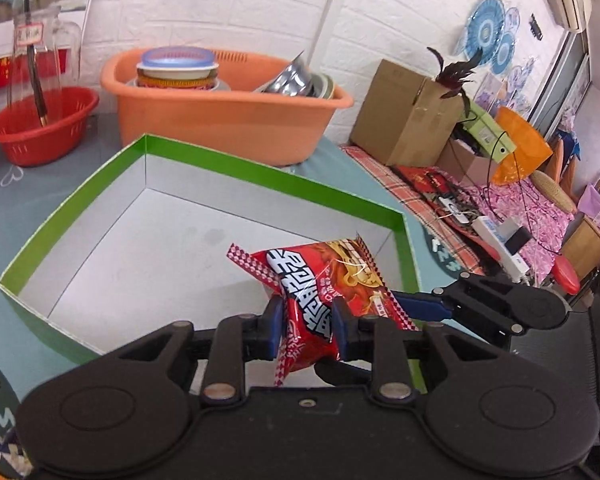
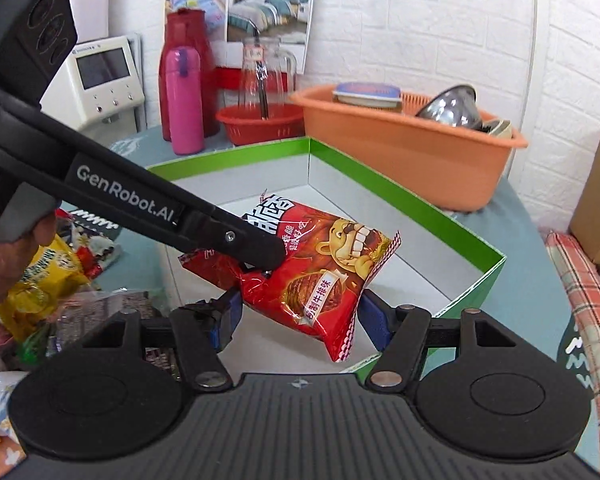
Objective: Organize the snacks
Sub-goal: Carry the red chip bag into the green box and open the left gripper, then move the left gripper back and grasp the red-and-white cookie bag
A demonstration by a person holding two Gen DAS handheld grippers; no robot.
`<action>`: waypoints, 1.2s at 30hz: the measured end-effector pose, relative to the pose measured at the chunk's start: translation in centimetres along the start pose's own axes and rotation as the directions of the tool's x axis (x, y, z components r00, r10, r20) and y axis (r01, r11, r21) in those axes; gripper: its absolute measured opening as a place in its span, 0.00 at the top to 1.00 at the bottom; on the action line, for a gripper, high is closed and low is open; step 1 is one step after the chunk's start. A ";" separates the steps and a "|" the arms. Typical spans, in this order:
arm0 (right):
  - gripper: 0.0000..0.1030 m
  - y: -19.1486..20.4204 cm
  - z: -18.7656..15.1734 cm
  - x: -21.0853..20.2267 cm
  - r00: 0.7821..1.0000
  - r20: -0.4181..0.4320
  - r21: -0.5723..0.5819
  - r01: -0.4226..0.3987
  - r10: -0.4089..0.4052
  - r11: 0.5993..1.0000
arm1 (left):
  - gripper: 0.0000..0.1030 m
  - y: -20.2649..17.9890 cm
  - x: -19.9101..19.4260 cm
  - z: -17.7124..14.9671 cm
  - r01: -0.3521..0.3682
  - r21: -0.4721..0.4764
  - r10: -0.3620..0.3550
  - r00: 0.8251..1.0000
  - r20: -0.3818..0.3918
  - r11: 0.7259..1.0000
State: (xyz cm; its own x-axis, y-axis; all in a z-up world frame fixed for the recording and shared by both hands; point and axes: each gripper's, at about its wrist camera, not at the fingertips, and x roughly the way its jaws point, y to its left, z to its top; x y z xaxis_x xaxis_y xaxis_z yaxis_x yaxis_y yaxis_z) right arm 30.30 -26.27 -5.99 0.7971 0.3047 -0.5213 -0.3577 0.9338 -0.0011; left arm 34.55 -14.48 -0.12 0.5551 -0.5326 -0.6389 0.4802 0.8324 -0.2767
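Observation:
A red snack packet [image 1: 324, 276] [image 2: 324, 264] hangs above the floor of a shallow carton with a green rim [image 1: 260, 168] [image 2: 420, 208] and a white inside. My left gripper [image 1: 306, 316] is shut on the packet's near end, its blue pads pinching the crumpled foil. In the right wrist view the left gripper [image 2: 260, 256] reaches in from the upper left onto the packet. My right gripper [image 2: 300, 316] has the packet's lower part between its blue pads, both touching its edges. From the left wrist view, the right gripper [image 1: 420, 304] meets the packet's right edge.
An orange basin [image 1: 228, 120] [image 2: 420, 160] of bowls stands behind the carton, with a red basket [image 1: 40, 132] beside it. A pile of loose snack packets [image 2: 40, 276] lies left of the carton, near a person's hand [image 2: 4, 264]. A pink bottle [image 2: 184, 100] stands at the back.

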 end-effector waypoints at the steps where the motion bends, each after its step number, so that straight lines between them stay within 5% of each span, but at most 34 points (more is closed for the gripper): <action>1: 0.00 0.1 -0.1 0.2 1.000 0.002 -0.005 0.006 -0.006 1.000 | 0.67 0.3 0.3 0.0 -0.009 -0.002 0.009 1.000 0.001 1.000; 2: 0.00 0.3 0.0 0.4 1.000 0.007 -0.018 0.014 -0.014 1.000 | 0.54 0.4 0.4 -0.1 -0.022 0.000 0.022 1.000 0.005 1.000; 3: 0.00 0.4 0.0 0.5 1.000 0.010 -0.021 0.014 -0.014 1.000 | 0.22 0.5 0.5 -0.2 -0.030 0.006 0.030 1.000 0.008 1.000; 4: 0.00 0.6 0.0 0.4 1.000 0.014 -0.024 0.017 -0.017 1.000 | 0.03 0.6 0.4 -0.3 -0.030 0.008 0.029 1.000 0.010 1.000; 5: 0.00 0.7 0.1 0.4 0.999 0.020 -0.033 0.028 -0.028 0.999 | 0.00 0.6 0.2 -0.5 -0.036 0.003 0.036 0.999 0.018 0.999; 12: 0.00 1.5 0.7 -7.0 0.986 0.163 0.008 0.019 -0.020 1.000 | 0.00 -1.2 -7.6 -1.1 -0.058 -0.022 0.060 0.989 0.137 0.998; 20: 0.00 7.5 -2.2 -17.4 0.950 0.281 -0.051 -0.128 0.137 0.990 | 0.00 -4.6 -20.2 -7.3 -0.128 0.022 0.120 0.965 0.234 0.991; 28: 0.00 14.7 -7.0 -18.9 0.929 0.185 -0.088 -0.310 0.321 0.947 | 0.00 -3.2 -26.3 -17.0 -0.229 -0.047 0.233 0.961 0.151 0.972; 36: 0.00 21.8 -10.5 -16.4 0.885 -0.037 -0.092 -0.465 0.464 0.880 | 0.00 0.0 -28.2 -23.7 -0.244 -0.199 0.260 0.964 0.059 0.949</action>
State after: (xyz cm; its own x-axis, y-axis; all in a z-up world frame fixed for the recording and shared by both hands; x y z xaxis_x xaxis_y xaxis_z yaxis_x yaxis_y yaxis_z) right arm 4.35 -12.81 -6.43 0.5216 0.6962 -0.4932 -0.7308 0.6629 0.1627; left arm 2.80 4.22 0.84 0.7002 -0.3058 -0.6451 0.1855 0.9505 -0.2493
